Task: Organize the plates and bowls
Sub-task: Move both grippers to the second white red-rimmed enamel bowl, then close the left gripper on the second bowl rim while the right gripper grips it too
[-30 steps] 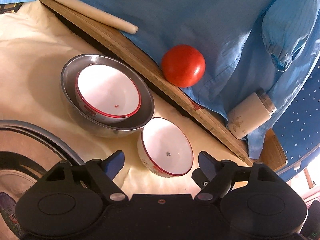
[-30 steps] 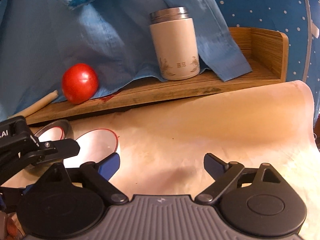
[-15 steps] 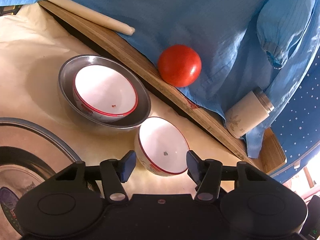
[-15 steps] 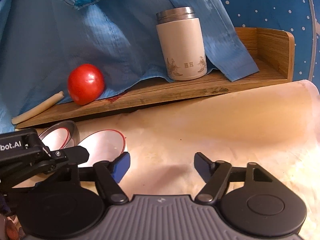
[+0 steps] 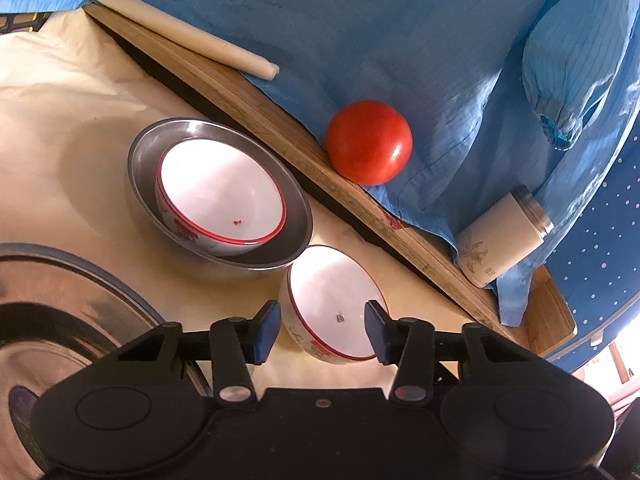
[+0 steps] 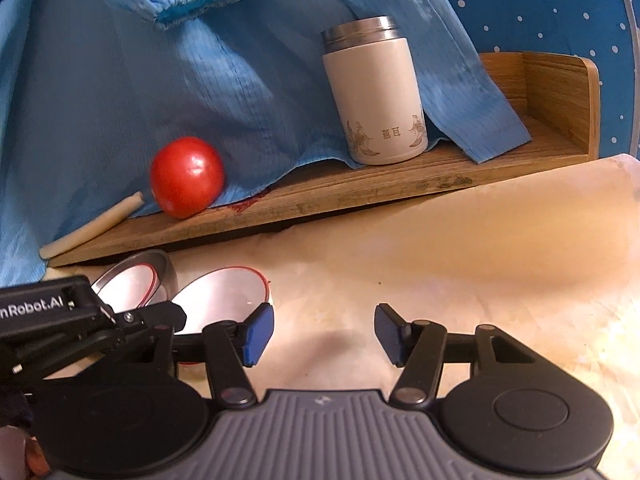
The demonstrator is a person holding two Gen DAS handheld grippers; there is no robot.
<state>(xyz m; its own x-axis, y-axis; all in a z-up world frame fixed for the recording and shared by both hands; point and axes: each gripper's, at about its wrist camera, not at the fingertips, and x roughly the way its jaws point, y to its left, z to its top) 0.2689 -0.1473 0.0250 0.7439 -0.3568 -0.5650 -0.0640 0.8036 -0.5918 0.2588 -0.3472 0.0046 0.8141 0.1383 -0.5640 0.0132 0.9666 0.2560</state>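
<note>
**Loose bowl sits between the left claw's pads, not yet gripped**

The left claw (image 5: 320, 330) has just been closing, and the loose white ceramic bowl with a red rim (image 5: 334, 306) lies between its blue pads (image 5: 266, 330). From the left wrist view the pads seem to stand just beside the bowl's wall without pressing it, so I judge the claw still unclamped. The right claw (image 6: 322, 334) has also been closing, with nothing between its pads but the cream-covered bench (image 6: 460, 264).

The loose bowl rests on the bench just beside the shallow round steel bowl (image 5: 142, 178), perhaps touching its rim. A second red-rimmed white bowl (image 5: 220, 196) is already nested in the steel one. A large steel plate (image 5: 80, 280) lies at the left.

The bowl looks like glazed ceramic: stiff, fairly light, slick and breakable if dropped or knocked against steel. Its wall flares, so a squeeze across the whole body may let it slide out. A firmer hold would likely be one pad inside and one outside the near rim. It should then be lowered gently into the nested bowl.

Behind, a wooden shelf (image 6: 360, 196) carries a red tomato (image 5: 368, 142), a white canister with a steel lid (image 6: 376, 92), a pale stick (image 5: 180, 30) and a draped blue garment (image 5: 360, 20).
</note>
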